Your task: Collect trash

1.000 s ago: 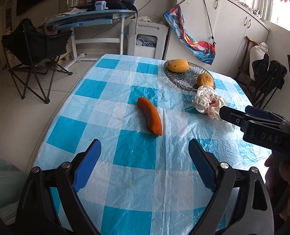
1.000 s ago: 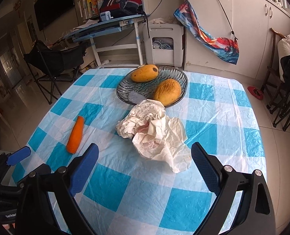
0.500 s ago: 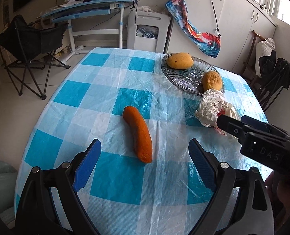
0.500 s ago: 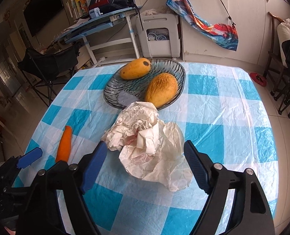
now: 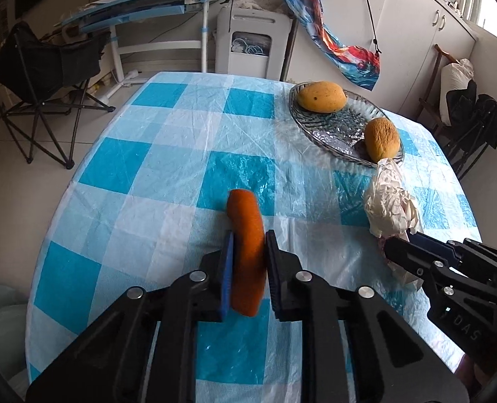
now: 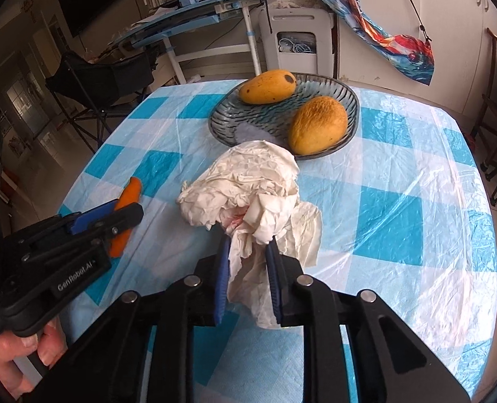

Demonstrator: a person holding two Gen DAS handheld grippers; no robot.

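Observation:
An orange carrot (image 5: 243,211) lies on the blue-and-white checked tablecloth (image 5: 131,154). My left gripper (image 5: 249,236) is closing on it, both blue pads pressing its sides. In the right wrist view the carrot (image 6: 131,191) shows beyond the left gripper (image 6: 124,210). My right gripper (image 6: 248,245) is shut on the near edge of a crumpled white paper wrapper (image 6: 245,181), which rests on the cloth in front of the plate. From the left wrist view, the wrapper (image 5: 388,201) and right gripper (image 5: 399,245) sit at the right.
A glass plate (image 6: 275,117) with two mangoes (image 6: 268,87) (image 6: 317,126) stands just behind the wrapper. Beyond the table are a black folding chair (image 5: 43,77), a blue desk (image 5: 141,10), a white unit (image 5: 248,47) and dark chairs (image 5: 477,124) at the right.
Both grippers moved down and forward, then shut: the left onto the carrot, the right onto the wrapper's near edge. The wrapper has bunched up where it is gripped.

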